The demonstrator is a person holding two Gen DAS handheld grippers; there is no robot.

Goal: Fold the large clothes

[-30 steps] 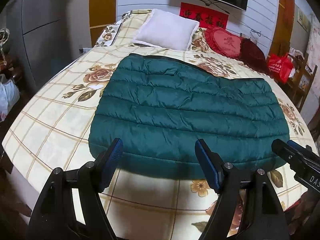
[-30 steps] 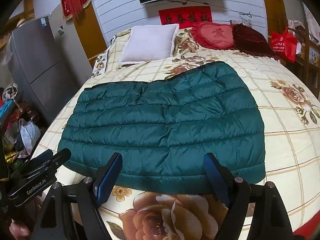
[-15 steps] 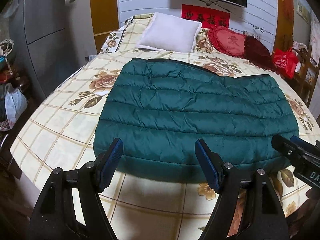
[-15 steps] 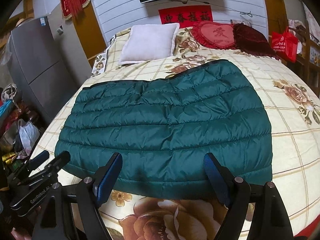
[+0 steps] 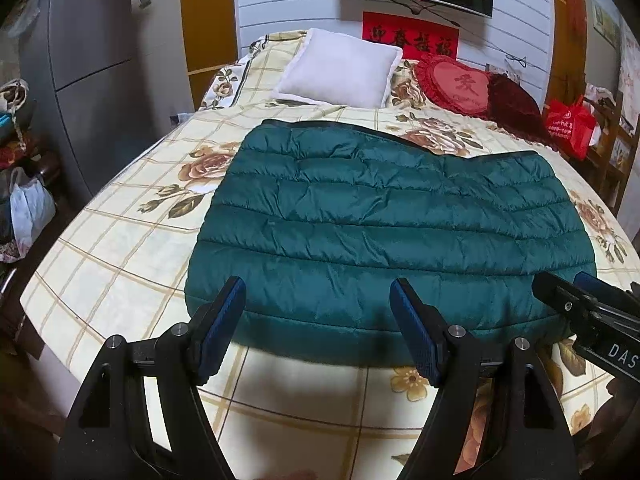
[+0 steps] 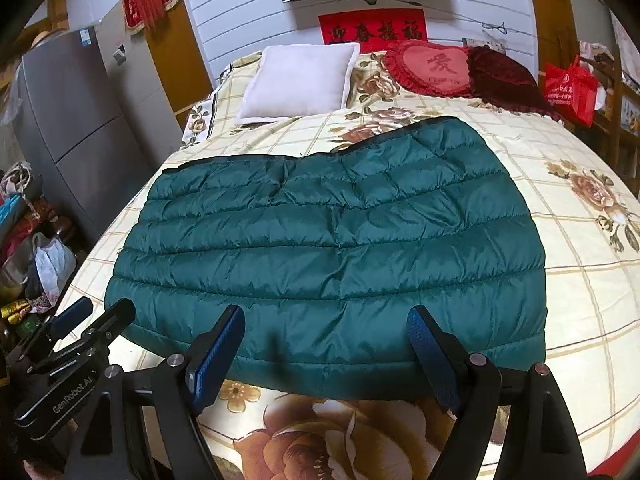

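A dark green quilted down jacket (image 5: 384, 224) lies folded flat into a wide rectangle on the bed; it also shows in the right wrist view (image 6: 332, 248). My left gripper (image 5: 318, 308) is open and empty, held just above the jacket's near edge toward its left part. My right gripper (image 6: 326, 334) is open and empty over the near edge toward its right part. Each gripper shows at the edge of the other's view: the right gripper (image 5: 588, 300) and the left gripper (image 6: 76, 328).
The bed has a cream floral checked sheet (image 5: 120, 248). A white pillow (image 5: 340, 68) and red heart cushions (image 5: 456, 84) lie at the head. A grey fridge (image 6: 80, 120) and bags (image 6: 48, 264) stand left; a red bag (image 5: 568, 124) sits on a shelf at right.
Both grippers have drawn back slightly and tilted up, so the jacket sits lower and farther in both views. The jacket has not moved; both grippers stay open.
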